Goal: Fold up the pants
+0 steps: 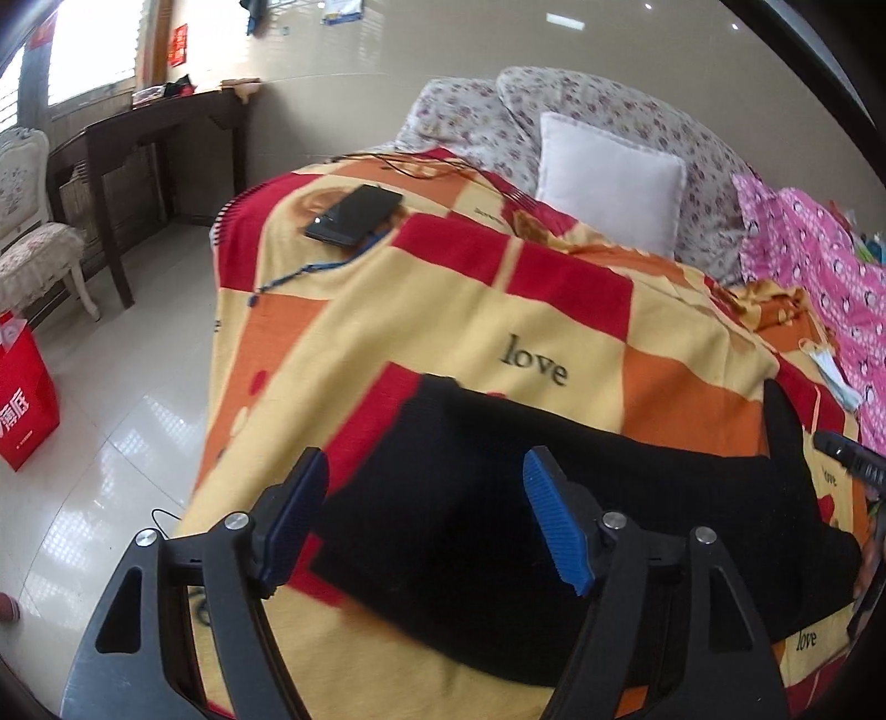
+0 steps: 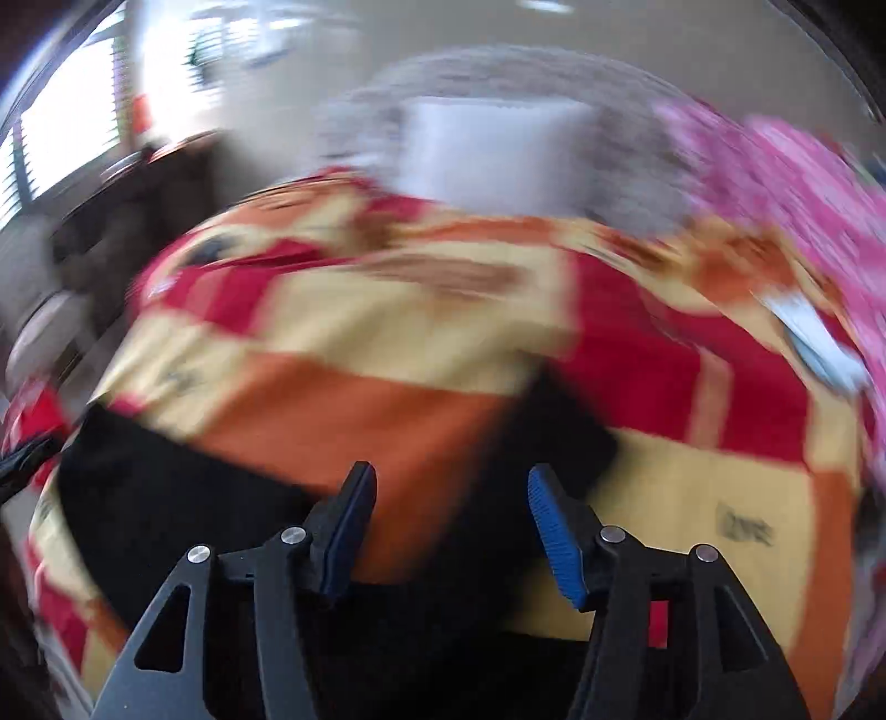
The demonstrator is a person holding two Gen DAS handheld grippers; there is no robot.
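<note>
Ahead of you: beige wall (image 1: 443, 50), glossy tiled floor (image 1: 127, 387), dark wooden desk (image 1: 160, 122) under bright window (image 1: 88, 50), upholstered white chair (image 1: 27, 221), bed with checkered blanket (image 1: 443, 310).

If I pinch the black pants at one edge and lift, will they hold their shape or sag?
The black pants will probably sag: they lie flat and follow the blanket. They look like soft knit, so likely light. Dragging them may bunch the blanket. Both the left gripper and the right gripper are open above them.
</note>
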